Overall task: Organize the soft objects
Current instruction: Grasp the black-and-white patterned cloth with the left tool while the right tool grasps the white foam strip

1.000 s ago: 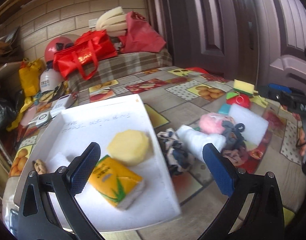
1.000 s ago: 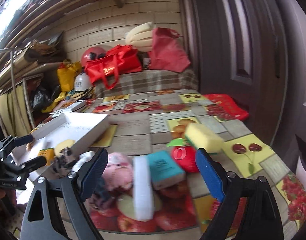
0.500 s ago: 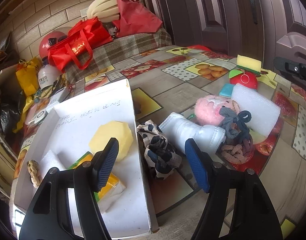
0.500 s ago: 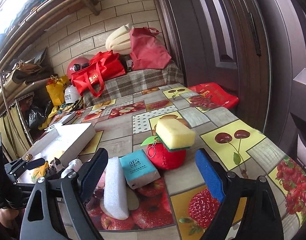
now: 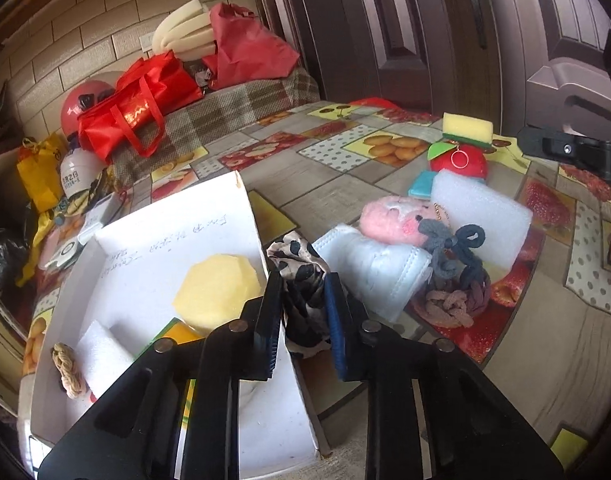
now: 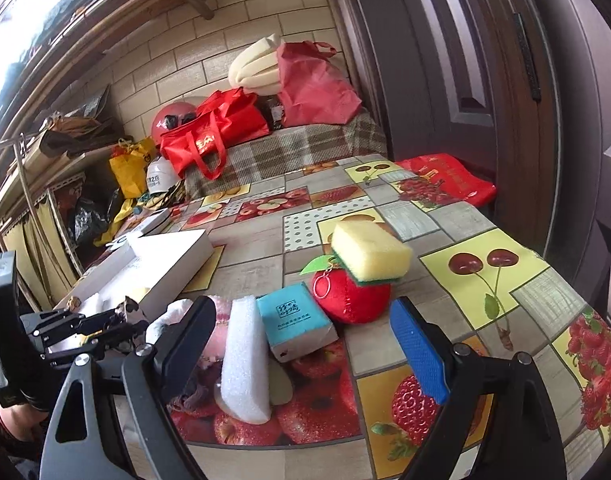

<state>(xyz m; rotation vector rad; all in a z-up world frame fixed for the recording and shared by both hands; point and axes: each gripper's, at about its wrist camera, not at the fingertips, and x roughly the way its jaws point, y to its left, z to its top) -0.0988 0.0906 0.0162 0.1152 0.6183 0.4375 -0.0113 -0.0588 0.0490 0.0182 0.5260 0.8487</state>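
My left gripper (image 5: 303,312) is shut on a black-and-white spotted cloth (image 5: 301,276) lying just right of the white box (image 5: 145,240). The box holds a yellow sponge (image 5: 219,288), an orange tissue pack, a white foam piece (image 5: 101,356) and a braided tie (image 5: 67,368). Right of the cloth lie a white mask pack (image 5: 375,270), a pink plush (image 5: 393,220), dark hair ties (image 5: 461,256) and a white foam block (image 5: 481,208). My right gripper (image 6: 301,340) is open above the foam block (image 6: 243,356) and a blue tissue pack (image 6: 295,318).
A red plush apple (image 6: 351,292) carries a yellow-green sponge (image 6: 369,254) behind the blue pack. Red bags (image 6: 213,132) and a checked cloth bench (image 6: 289,152) stand at the table's far end. A dark door (image 6: 445,60) runs along the right.
My left gripper moved forward and closed from wide open onto the spotted cloth. My right gripper shifted slightly right and closer to the apple and sponge, staying open.
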